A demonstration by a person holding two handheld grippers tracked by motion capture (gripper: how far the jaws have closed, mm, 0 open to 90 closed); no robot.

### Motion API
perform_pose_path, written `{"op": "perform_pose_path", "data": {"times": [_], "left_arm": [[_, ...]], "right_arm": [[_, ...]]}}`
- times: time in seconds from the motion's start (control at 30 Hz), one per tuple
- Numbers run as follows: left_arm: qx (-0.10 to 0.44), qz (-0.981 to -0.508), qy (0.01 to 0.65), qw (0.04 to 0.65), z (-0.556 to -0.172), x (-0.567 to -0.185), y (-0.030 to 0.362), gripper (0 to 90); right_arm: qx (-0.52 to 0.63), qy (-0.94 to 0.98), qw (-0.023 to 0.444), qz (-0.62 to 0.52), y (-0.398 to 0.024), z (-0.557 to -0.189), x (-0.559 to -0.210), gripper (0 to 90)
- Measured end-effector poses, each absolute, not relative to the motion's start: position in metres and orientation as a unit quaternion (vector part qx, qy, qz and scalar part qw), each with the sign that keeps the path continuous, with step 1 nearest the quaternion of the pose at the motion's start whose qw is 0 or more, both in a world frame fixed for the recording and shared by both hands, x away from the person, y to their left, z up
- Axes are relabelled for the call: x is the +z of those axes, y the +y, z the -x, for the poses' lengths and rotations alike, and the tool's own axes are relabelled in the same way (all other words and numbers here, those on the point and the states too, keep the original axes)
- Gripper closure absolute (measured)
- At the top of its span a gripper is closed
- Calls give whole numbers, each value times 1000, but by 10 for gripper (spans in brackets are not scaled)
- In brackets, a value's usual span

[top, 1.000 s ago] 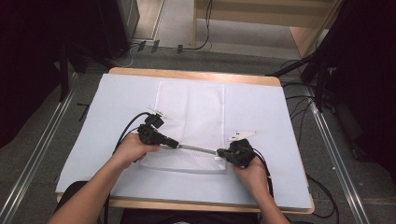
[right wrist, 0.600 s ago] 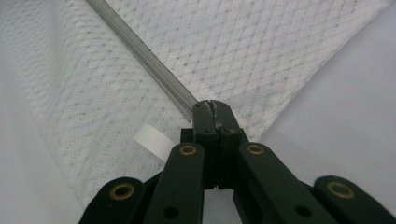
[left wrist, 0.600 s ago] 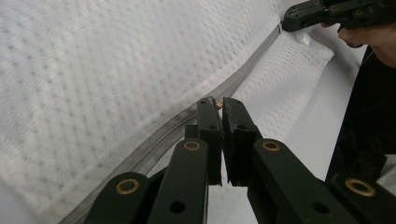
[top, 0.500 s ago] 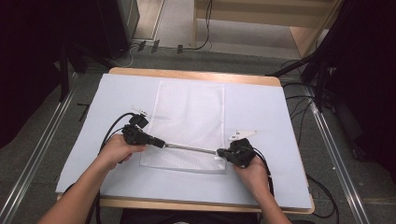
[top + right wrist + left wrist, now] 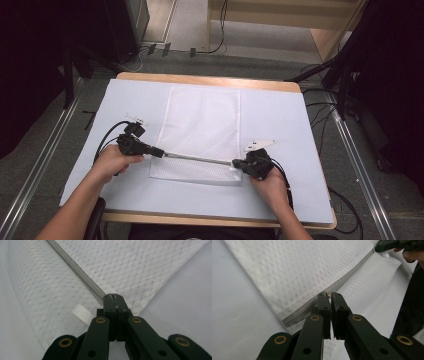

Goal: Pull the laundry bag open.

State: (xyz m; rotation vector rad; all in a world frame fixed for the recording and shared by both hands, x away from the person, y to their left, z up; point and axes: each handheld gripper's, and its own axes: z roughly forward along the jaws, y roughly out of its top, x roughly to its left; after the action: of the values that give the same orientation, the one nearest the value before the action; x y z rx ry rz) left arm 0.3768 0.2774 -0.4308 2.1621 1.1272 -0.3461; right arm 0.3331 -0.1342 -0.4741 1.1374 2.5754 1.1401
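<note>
High view: a white mesh bag [image 5: 202, 132] lies flat on the table [image 5: 280, 125], with its grey zipper [image 5: 197, 158] running across its near end. The left gripper [image 5: 159, 153] sits at the zipper's left end, the right gripper [image 5: 236, 163] at its right end.

Left gripper view: the left gripper [image 5: 329, 295] is nearly closed, pinching a small coppery piece at the zipper [image 5: 332, 288], probably the pull tab.

Right gripper view: the right gripper [image 5: 114, 296] is clamped on the zipper's [image 5: 75, 266] end, with a white tag [image 5: 82, 313] just beside it.

The tab is held only at the very tips, so it could slip out under a hard tug. If the right gripper lets go, the bag would likely bunch toward the left.
</note>
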Motion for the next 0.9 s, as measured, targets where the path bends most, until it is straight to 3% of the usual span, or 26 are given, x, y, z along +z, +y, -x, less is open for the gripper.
{"op": "perform_pose_path", "data": {"times": [0.27,0.9], "left_arm": [[-133,-815,458,328,-375,-434,298,880],[-119,-814,463,329,-370,-435,296,873]], "right_arm": [[373,849,48,-372,-134,-335,-474,900],[368,850,30,-376,-135,-339,-472,900]]}}
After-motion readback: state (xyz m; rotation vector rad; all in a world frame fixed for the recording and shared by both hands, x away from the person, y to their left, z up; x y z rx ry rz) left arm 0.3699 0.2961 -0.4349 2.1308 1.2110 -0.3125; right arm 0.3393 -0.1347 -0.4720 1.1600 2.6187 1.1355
